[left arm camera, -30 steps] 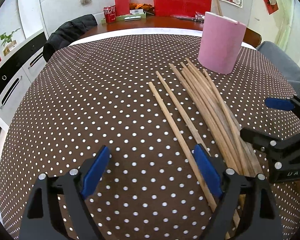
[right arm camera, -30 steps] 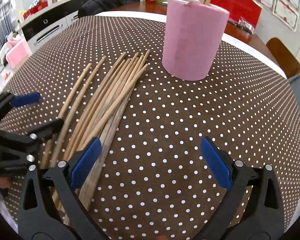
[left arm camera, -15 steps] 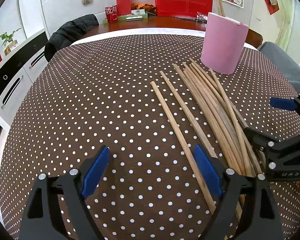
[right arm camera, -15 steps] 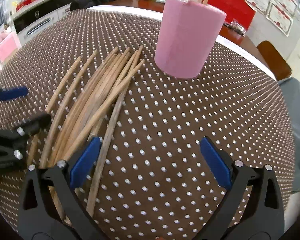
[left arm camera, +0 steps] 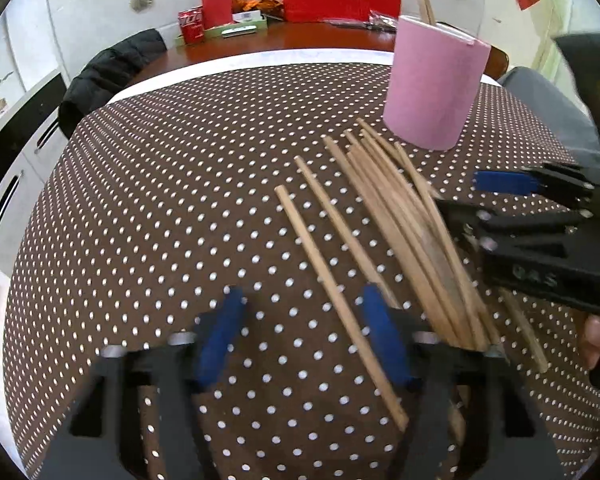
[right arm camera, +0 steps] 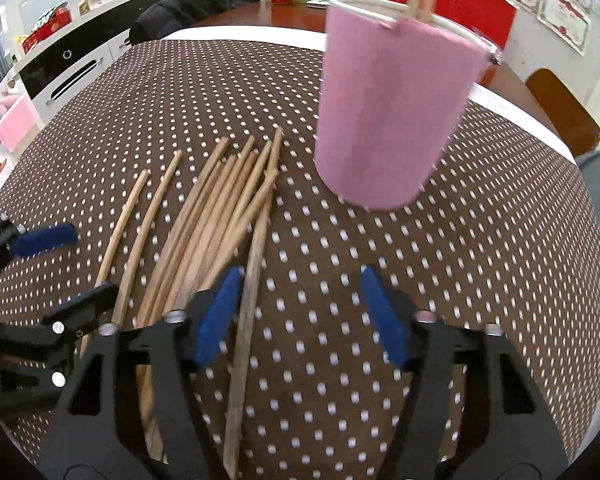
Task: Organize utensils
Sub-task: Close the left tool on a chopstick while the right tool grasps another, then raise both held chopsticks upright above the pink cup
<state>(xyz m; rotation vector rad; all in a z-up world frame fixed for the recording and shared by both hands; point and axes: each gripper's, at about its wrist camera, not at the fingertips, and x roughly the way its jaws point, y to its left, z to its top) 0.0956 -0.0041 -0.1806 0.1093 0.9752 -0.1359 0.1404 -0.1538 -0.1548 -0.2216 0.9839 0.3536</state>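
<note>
Your dotted table (left arm camera: 148, 208) carries the pink cup (right arm camera: 388, 120), chopsticks (right arm camera: 220, 208) fanned beside it. Both tools, left (left arm camera: 304, 336) and right (right arm camera: 300, 312), have just been narrowing, gripping nothing; closing now risks scattering sticks.

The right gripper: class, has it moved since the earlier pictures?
Yes. The right gripper has closed in towards the pink cup, its jaws narrowing, nothing between them.

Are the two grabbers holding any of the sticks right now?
No. The left gripper and right gripper have just been closing, but both are open over the sticks, with nothing pinched.
</note>
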